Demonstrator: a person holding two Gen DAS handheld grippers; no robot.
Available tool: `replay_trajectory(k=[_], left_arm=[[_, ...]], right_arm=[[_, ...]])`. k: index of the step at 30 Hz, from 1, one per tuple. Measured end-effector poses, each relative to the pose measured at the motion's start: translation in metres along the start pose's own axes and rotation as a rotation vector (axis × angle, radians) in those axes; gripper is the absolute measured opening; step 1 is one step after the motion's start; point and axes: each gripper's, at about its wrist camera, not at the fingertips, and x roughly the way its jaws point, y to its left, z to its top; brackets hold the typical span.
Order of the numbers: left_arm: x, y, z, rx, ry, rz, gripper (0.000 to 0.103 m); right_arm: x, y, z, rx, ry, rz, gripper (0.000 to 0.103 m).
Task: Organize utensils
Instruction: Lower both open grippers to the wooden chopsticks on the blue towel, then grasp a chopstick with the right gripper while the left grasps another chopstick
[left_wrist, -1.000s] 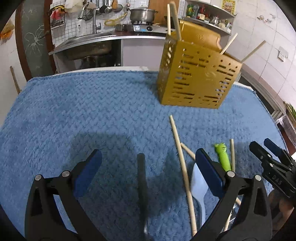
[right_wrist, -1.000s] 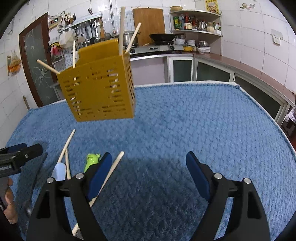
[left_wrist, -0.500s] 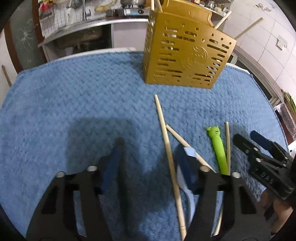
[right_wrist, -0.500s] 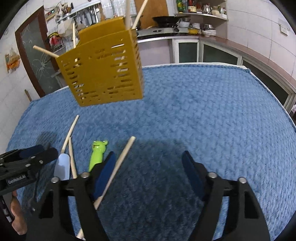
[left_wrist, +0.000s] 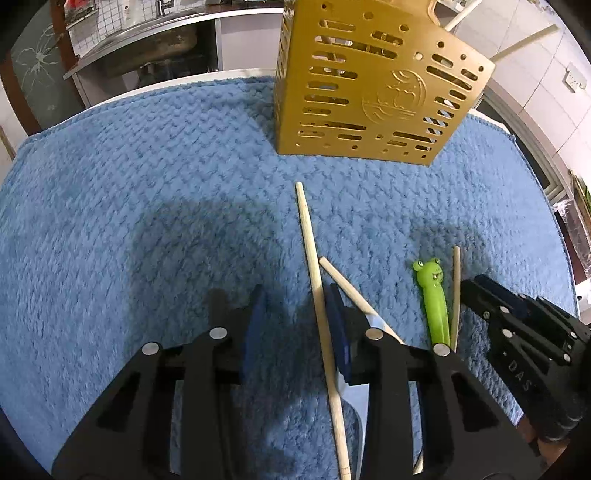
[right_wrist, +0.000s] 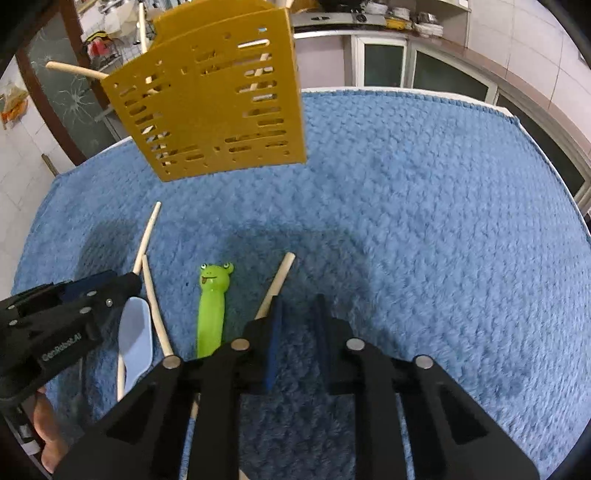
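Now both grippers have narrowed: left gripper (left_wrist: 295, 325) brackets a chopstick (left_wrist: 314, 273) ungripped, right gripper (right_wrist: 297, 332) empty, pickup imminent.

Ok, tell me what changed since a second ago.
Both grippers came in lower over the utensils, and their jaws have just been closing. The left gripper now has a long chopstick between its jaws, not clearly pinched. The right gripper has narrowed beside another chopstick, with nothing between its jaws. The holder, frog utensil and towel stayed put.
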Motion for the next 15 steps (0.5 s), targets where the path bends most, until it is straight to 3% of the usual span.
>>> replay_trajectory(k=[4,7,15], left_arm=[[0.003,-0.005,0.004,0.010,0.007,0.013,0.032],[0.004,-0.008,0.005,0.026,-0.003,0.022,0.031],[0.009,-0.012,0.014,0.046,0.000,0.025,0.029]], right_arm=[[-0.008,-0.009,0.003,0.071,-0.040,0.028,0.018],[-0.008,-0.008,0.003,0.083,-0.019,0.065,0.021],[0.004,0.012,0.002,0.043,0.011,0.029,0.021]])
